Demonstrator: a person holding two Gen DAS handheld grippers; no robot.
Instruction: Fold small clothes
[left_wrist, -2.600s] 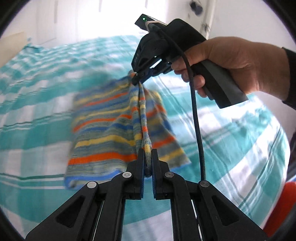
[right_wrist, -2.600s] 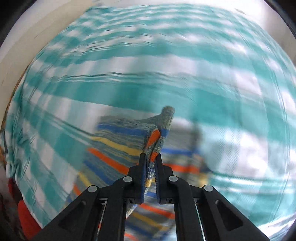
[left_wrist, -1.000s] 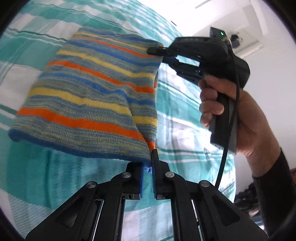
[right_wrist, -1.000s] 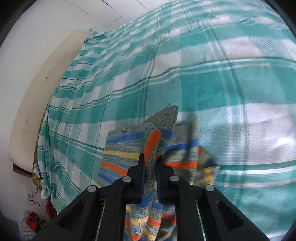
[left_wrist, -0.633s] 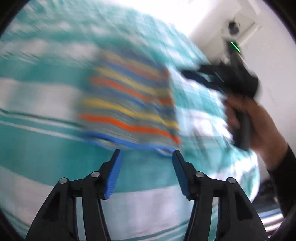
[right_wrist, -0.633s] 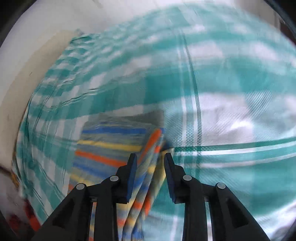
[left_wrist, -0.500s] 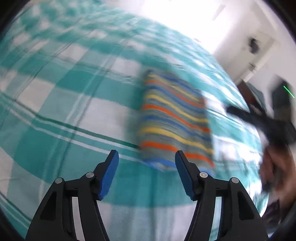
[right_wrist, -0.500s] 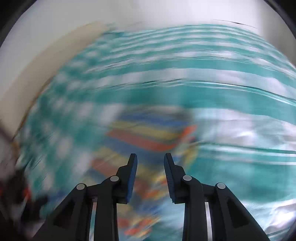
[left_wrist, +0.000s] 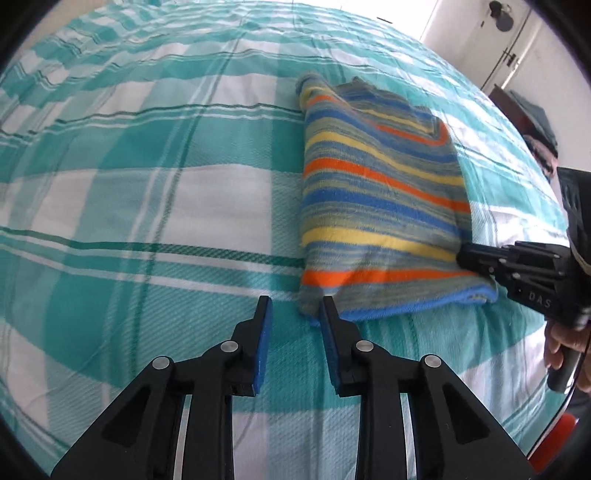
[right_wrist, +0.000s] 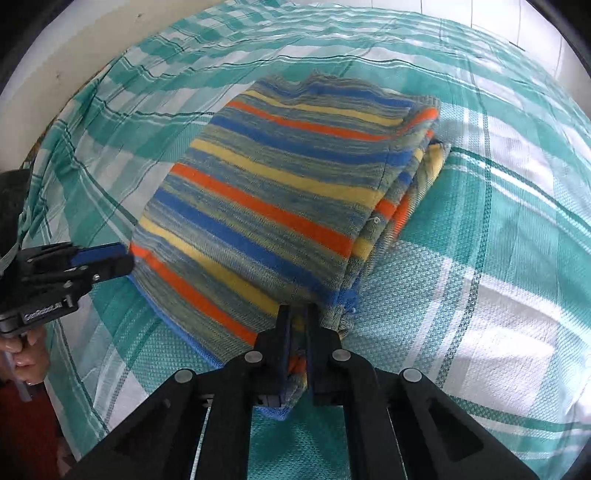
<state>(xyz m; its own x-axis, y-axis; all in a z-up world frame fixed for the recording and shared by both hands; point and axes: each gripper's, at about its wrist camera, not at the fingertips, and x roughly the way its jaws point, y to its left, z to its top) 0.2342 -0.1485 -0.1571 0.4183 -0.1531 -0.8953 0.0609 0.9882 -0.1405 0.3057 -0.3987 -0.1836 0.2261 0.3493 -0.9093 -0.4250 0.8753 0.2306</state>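
A folded knit garment (left_wrist: 380, 199) with blue, yellow and orange stripes lies flat on the bed. In the left wrist view my left gripper (left_wrist: 295, 308) hovers at its near left corner. The jaws are closing, and the corner sits just inside the right finger without being pinched. My right gripper (left_wrist: 461, 254) touches the garment's near right edge, held by a hand. In the right wrist view the garment (right_wrist: 280, 184) fills the middle. My right gripper (right_wrist: 299, 314) is shut on its near hem, with fabric showing between the pads. The left gripper (right_wrist: 123, 258) points at the garment's left corner.
The teal and white checked bed cover (left_wrist: 147, 184) stretches all around the garment. A doorway and dark furniture with piled clothes (left_wrist: 532, 114) stand at the far right. A beige wall (right_wrist: 66, 85) borders the bed. Something red (right_wrist: 29, 424) lies beside the bed's near edge.
Both grippers let go of the garment, which now lies folded on the bed. They swung back to its near edge. The right one has shut on the hem and the left jaws have narrowed.
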